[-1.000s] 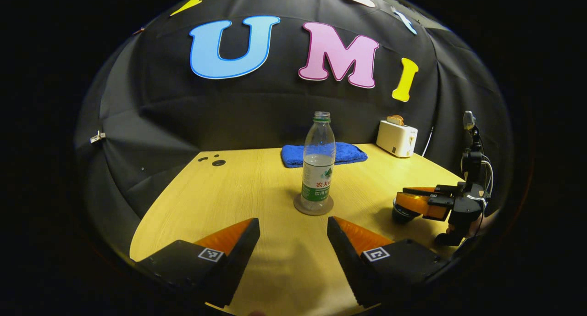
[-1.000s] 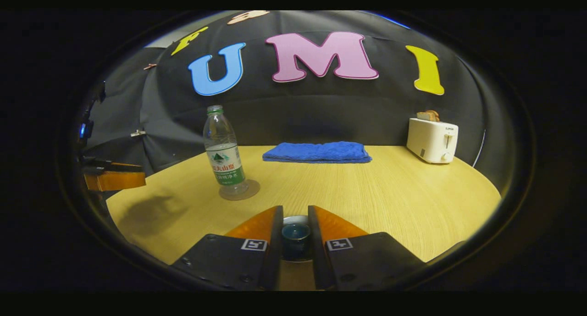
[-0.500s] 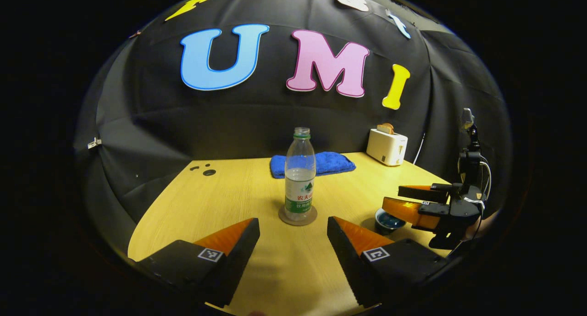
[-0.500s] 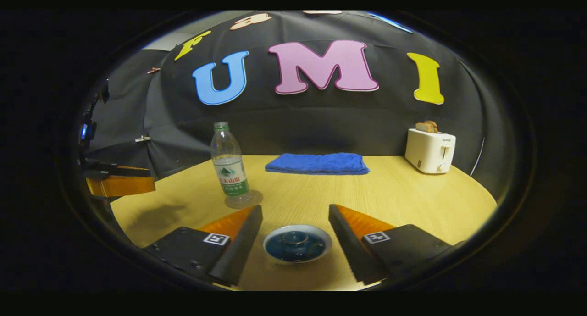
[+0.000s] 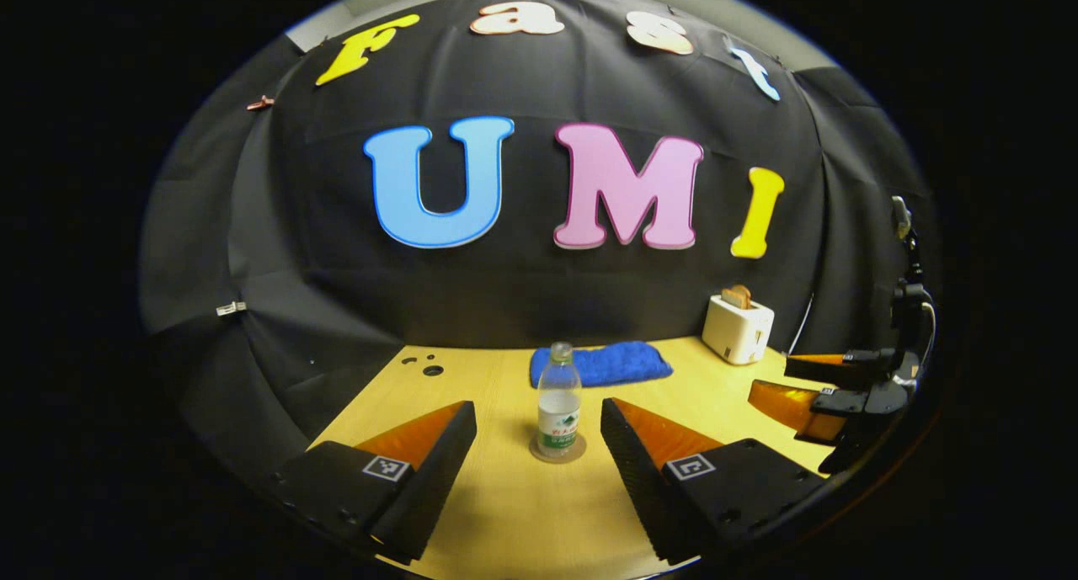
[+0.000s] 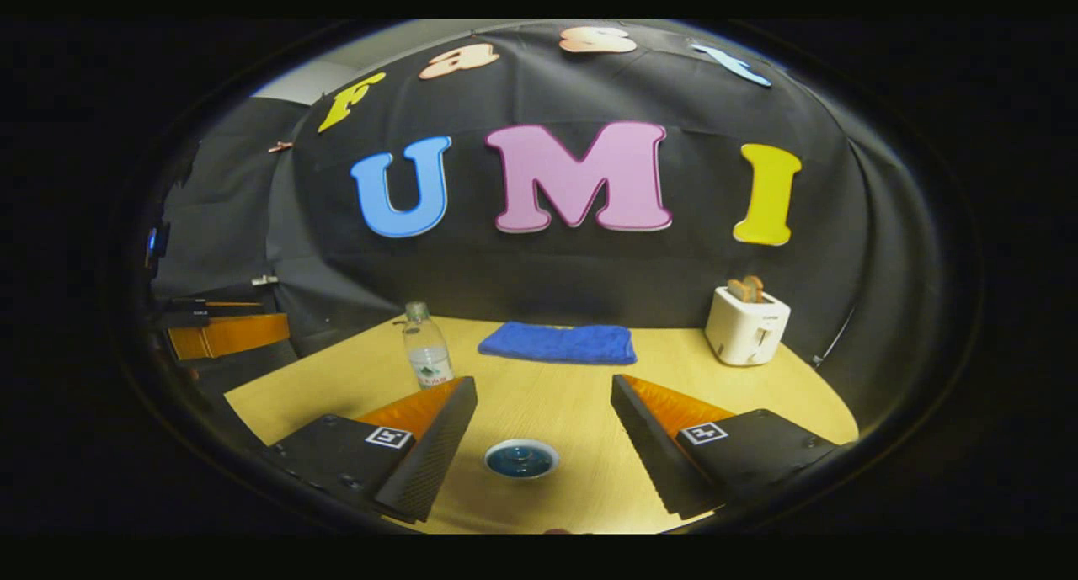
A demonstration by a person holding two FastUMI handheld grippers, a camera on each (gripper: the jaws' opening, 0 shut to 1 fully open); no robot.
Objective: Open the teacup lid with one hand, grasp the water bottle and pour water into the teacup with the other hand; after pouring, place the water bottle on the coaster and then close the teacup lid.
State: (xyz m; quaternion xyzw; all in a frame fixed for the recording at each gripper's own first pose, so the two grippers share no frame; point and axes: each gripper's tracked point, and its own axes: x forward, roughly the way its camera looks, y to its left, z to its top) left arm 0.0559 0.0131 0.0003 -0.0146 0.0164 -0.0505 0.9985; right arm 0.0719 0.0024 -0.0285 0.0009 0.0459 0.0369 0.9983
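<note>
Two claws spread empty, green-labelled water bottle [image 5: 559,401] on coaster [image 5: 557,454]

Water bottle [image 6: 427,357]: base and coaster hidden behind the right gripper's near-left finger in the right gripper view. Left gripper [image 6: 221,332]: cut off at that view's left edge. Teacup lid [image 6: 521,459]: cup body beneath hidden, knob detail too small to tell.
</note>
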